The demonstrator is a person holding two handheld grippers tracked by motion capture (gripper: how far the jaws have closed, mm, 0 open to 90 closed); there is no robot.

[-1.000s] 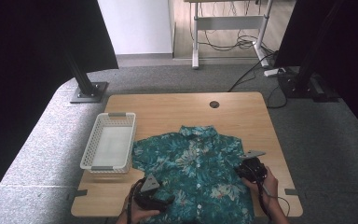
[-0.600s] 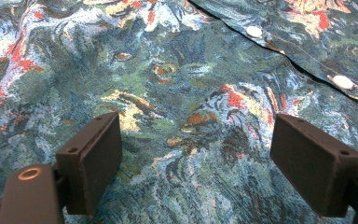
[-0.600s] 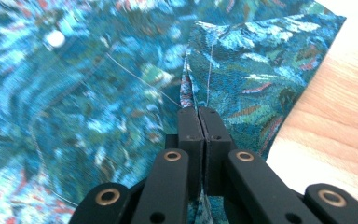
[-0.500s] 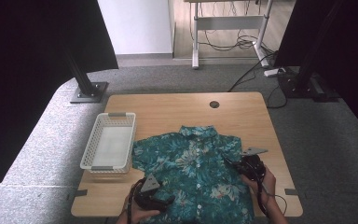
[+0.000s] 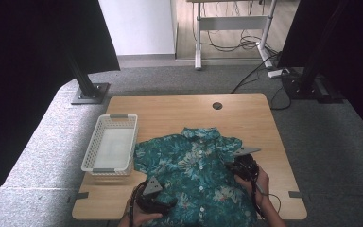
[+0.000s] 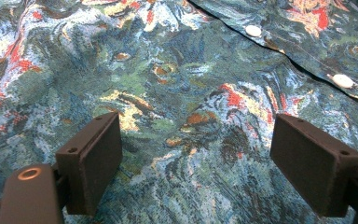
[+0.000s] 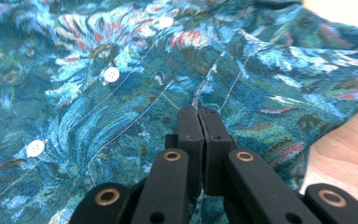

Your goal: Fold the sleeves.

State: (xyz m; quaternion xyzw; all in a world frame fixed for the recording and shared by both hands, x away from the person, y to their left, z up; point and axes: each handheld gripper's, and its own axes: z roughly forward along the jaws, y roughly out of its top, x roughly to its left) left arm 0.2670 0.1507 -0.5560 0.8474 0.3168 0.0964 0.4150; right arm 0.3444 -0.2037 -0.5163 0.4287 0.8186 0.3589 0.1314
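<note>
**Right tongs pinch the shirt's sleeve side while the left tongs wait, spread, over the front**

A teal short-sleeved shirt with a floral print and white buttons lies spread, front up and collar away from the person, on the near half of the light wooden table. A white plastic mesh basket stands just beside its left sleeve.

The right gripper has just been closing, and its jaws now meet, clenched on a thin ridge of the fabric near a seam at the shirt's right side; in the high view the same gripper sits at the right sleeve. The left gripper hovers close over the lower front panel with its jaws standing wide apart, gripping nothing.

The work looks like the start of a fold, probably bringing the right side in over the front. To do it well, the pinch should hold the cloth firmly, so a gentle lift is a sensible check before any pull. The left gripper would do best to press or clamp the hem side, keeping the body of the shirt from sliding. Carry the sleeve low and evenly, so that the placket stays flat.
</note>
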